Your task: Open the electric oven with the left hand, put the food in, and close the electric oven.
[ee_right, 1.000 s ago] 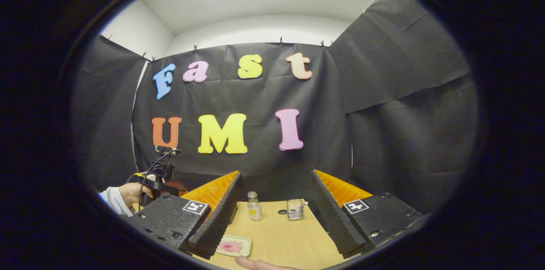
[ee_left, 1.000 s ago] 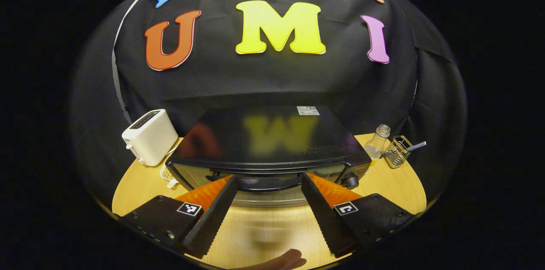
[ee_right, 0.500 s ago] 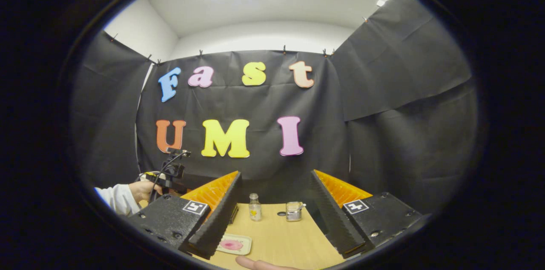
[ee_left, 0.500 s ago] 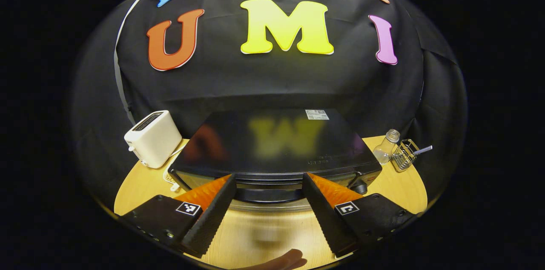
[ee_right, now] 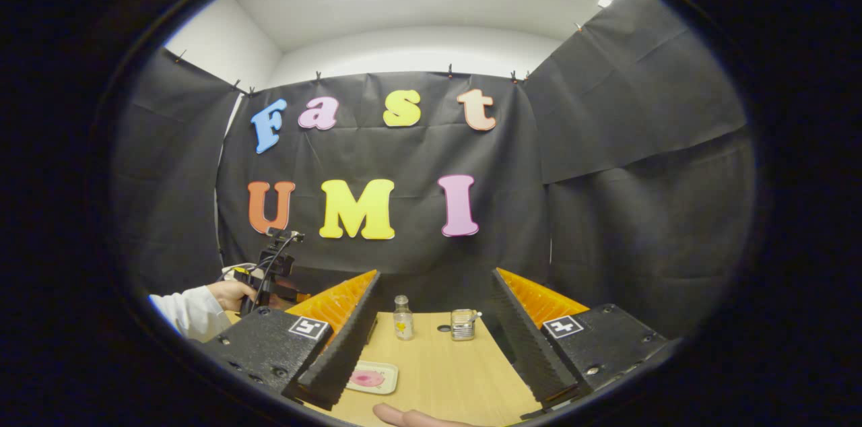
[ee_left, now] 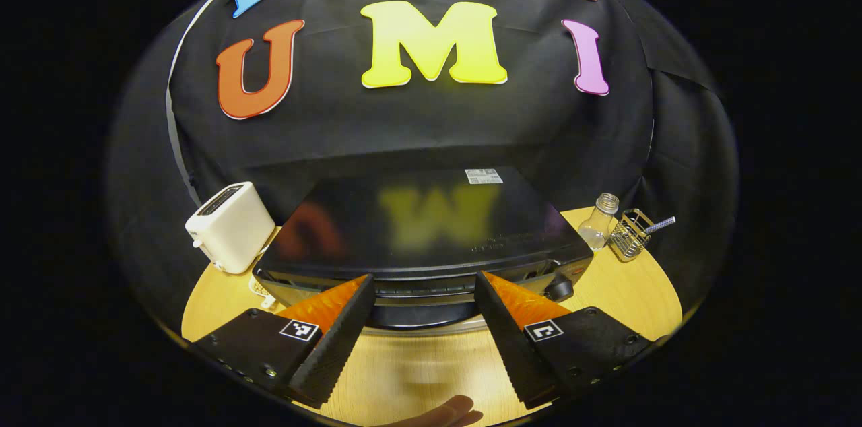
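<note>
A: Oven [ee_left: 424, 232] on tabletop [ee_left: 626, 285], door looked shut. Left tool [ee_left: 423, 329] spread wide just short of handle [ee_left: 421, 292], gripping nothing.

B: Food tray [ee_right: 372, 377] on tabletop by right tool [ee_right: 431, 353], also spread, empty. Opening, loading, closing all pending.

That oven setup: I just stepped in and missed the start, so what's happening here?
A person holds a pair of tongs in each hand. The left tongs hang open in front of the black electric oven, right at its door, which looks shut. The right tongs wait open above the wooden table, near a small tray of pink food. Nothing is gripped yet.
</note>
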`<action>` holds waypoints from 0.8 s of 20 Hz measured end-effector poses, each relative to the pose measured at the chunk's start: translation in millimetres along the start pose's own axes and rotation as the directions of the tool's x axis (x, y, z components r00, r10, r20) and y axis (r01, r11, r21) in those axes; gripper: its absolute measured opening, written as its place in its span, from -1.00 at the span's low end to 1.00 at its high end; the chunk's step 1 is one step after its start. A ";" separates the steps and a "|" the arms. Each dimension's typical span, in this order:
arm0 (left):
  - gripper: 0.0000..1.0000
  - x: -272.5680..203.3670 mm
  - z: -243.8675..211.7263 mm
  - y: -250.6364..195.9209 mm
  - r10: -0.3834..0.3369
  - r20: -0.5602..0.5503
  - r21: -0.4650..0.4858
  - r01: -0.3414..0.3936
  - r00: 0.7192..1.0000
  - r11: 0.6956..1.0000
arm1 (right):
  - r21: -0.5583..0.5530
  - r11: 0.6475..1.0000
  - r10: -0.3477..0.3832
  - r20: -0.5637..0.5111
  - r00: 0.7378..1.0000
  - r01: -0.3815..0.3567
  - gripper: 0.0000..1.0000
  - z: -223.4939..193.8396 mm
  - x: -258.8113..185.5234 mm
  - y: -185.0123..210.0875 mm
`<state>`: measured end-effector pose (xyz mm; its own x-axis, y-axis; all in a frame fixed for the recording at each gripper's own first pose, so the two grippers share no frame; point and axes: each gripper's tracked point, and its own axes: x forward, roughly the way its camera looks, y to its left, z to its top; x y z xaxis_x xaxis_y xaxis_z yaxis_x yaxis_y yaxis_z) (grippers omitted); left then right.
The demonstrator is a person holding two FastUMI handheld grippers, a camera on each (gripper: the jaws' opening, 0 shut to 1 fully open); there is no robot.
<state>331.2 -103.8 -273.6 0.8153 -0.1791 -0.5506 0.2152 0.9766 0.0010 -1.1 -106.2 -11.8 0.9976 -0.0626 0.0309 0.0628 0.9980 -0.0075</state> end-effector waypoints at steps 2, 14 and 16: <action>0.90 -8.6 -6.4 -0.4 0.002 0.016 0.009 -0.002 1.000 1.000 | 0.015 1.000 0.004 -0.010 1.000 -0.004 0.93 -1.5 -0.5 2.4; 0.88 -61.1 -91.9 -6.6 0.010 0.110 0.002 -0.010 0.994 1.000 | 0.023 0.999 0.042 -0.056 0.998 -0.040 0.93 -8.0 -19.3 28.6; 0.88 -65.3 -109.8 -7.0 0.015 0.110 -0.006 -0.015 0.994 1.000 | 0.030 0.997 0.068 -0.079 0.995 -0.066 0.93 -15.5 -23.5 39.3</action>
<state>217.4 -85.9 -329.2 0.8729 -0.1761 -0.4550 0.1999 0.9798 0.0042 -21.6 -65.7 -28.3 0.9988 0.0046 -0.0482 -0.0037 0.9998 0.0202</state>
